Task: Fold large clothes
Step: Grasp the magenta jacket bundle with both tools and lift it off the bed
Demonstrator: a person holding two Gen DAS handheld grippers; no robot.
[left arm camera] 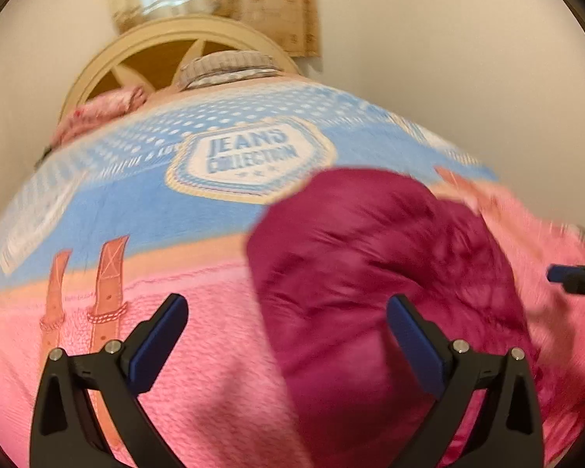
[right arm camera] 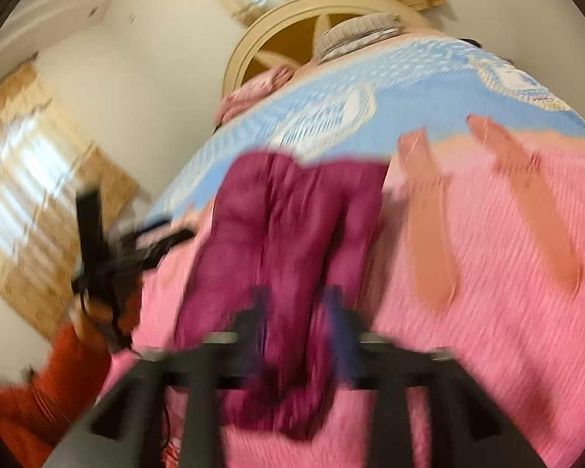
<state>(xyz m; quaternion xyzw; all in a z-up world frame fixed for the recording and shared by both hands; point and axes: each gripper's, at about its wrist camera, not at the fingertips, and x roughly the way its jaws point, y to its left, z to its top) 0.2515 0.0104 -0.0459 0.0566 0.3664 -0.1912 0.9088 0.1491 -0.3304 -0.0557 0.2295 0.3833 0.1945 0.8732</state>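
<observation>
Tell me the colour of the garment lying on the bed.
Magenta garment, clearest in the left wrist view.

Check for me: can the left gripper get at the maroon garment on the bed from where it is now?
Probably yes. The left gripper is open and holds nothing, and the maroon garment lies on the blanket just ahead, partly behind its right finger. Nothing sits between them; the right gripper is off to the side.

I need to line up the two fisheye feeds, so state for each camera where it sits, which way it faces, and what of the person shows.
Left wrist: sits behind the left gripper, whose jaws stand open, facing down the bed toward the headboard; the right gripper shows at the right edge.
Right wrist: sits behind the blurred right gripper, facing the same way; the left gripper, a hand and an orange sleeve show at the left.
Shared: the maroon garment, bed and headboard.
</observation>
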